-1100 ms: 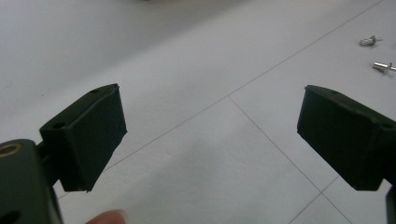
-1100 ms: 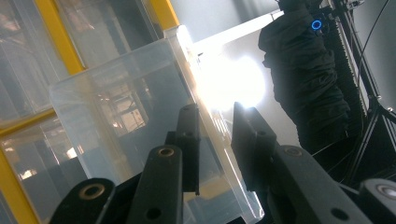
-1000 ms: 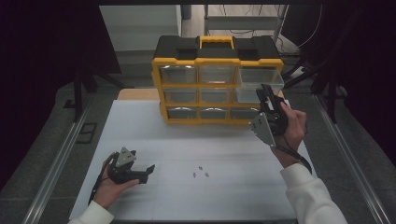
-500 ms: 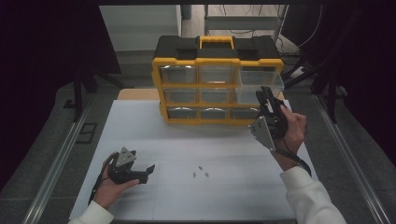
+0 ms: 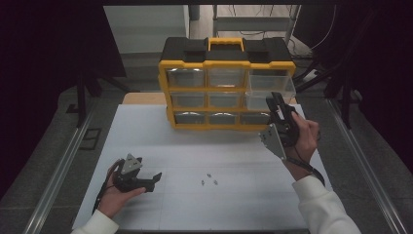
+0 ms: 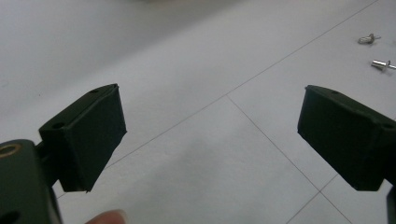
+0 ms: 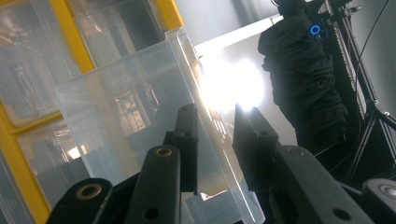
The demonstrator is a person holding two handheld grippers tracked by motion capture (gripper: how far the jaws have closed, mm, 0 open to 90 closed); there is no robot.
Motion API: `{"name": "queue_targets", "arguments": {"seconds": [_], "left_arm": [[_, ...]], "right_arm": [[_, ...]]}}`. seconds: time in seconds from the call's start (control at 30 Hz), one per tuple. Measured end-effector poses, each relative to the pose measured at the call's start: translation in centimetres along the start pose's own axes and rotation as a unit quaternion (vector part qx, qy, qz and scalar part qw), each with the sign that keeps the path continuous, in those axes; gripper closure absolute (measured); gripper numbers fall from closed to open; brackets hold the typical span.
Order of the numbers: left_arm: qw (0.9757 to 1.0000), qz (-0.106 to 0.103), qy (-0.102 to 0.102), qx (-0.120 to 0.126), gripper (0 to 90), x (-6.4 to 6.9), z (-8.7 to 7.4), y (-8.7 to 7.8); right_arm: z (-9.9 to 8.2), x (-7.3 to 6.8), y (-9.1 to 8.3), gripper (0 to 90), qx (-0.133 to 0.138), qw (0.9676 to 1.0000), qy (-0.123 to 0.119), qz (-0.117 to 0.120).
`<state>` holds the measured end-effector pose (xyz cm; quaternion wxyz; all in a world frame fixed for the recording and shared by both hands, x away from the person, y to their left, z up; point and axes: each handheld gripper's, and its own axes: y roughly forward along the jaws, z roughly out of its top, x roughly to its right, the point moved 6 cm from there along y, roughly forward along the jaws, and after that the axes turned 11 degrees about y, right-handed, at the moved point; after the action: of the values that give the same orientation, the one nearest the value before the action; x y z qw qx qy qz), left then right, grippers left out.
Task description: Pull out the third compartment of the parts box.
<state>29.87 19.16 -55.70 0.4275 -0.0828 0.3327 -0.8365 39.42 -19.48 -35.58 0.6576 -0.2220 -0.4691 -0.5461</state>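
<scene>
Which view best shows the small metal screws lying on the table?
The left gripper view: the screws appear close enough there to make out heads and shafts, beyond the open left hand-held gripper. The high view shows them as tiny specks on the white table.

Yellow-and-black organizer (image 5: 226,83) is standing at the far side of the white desk (image 5: 195,146), handle up. Its top right drawer (image 5: 271,84) is sitting pulled out, proud of the other fronts. Right gripper (image 5: 273,99) is held up against the organizer's right end, tips pointing at the drawers just under the pulled one; contact cannot be judged. Left gripper (image 5: 155,178) is lying low on the near left of the desk, pointing right. Three small screws (image 5: 208,179) are lying between the hands, near the middle.
</scene>
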Motion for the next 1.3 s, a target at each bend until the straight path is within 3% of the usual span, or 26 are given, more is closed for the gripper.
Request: {"name": "queue_targets", "arguments": {"seconds": [1.3], "left_arm": [[1.0,-0.003,0.002,-0.003,8.0,0.12,-0.05,0.09]], "right_arm": [[-0.04,-0.07,-0.27,69.8,0.004,1.0,0.003,0.006]]}}
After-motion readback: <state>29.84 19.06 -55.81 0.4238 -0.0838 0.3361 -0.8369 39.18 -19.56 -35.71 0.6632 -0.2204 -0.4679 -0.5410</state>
